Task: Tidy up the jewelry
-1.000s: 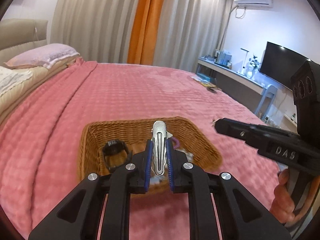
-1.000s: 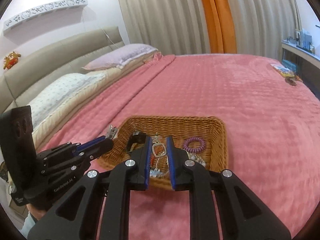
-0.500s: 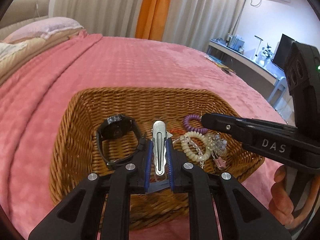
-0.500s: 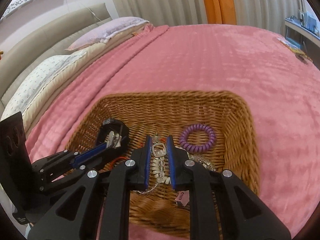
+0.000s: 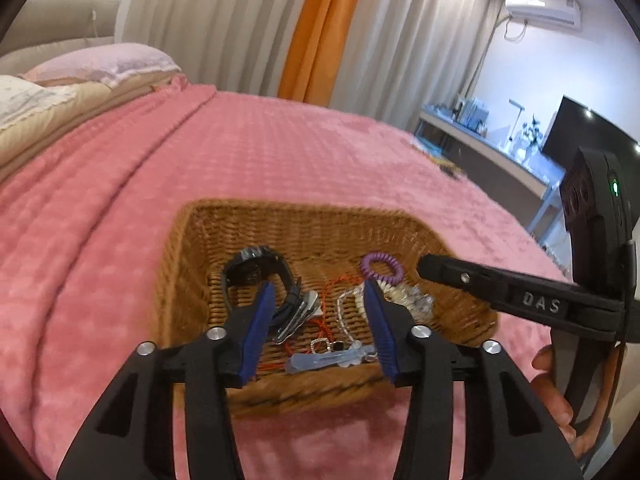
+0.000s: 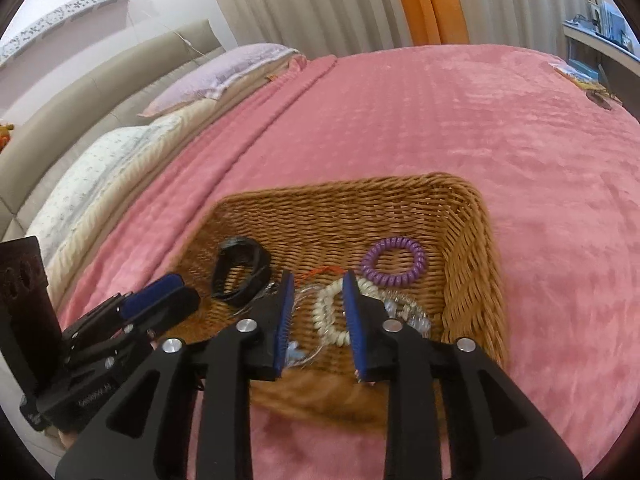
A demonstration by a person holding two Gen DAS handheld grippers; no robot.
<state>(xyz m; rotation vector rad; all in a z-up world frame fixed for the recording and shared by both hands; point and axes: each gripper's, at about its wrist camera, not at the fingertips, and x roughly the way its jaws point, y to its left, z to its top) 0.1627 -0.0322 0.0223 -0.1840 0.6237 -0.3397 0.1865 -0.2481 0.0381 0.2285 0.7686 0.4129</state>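
Observation:
A wicker basket [image 5: 188, 264] [image 6: 472, 264] sits on the pink bed. In it lie a black watch [image 5: 256, 268] [image 6: 238, 266], a silver hair clip [image 5: 298, 316], a purple coil hair tie [image 5: 380, 266] [image 6: 394, 260], a cream bead bracelet [image 6: 328, 312], a red cord [image 5: 336, 282] and a clear clip [image 5: 328, 360]. My left gripper [image 5: 318, 292] is open and empty above the basket's near side. My right gripper [image 6: 318, 280] is open and empty over the bracelet. Each gripper shows in the other's view, the right one [image 5: 500, 292] and the left one [image 6: 156, 300].
The pink blanket [image 5: 280, 152] covers the bed all around the basket. Pillows [image 6: 224, 72] and a headboard lie at the far left. A desk with a TV [image 5: 580, 136] stands beyond the bed's right side. Small items [image 6: 588, 84] lie at the far bed edge.
Both grippers have opened. The silver hair clip left my left gripper and the keyring-like piece left my right gripper; both now lie in the basket. Both grippers have drawn back a little.

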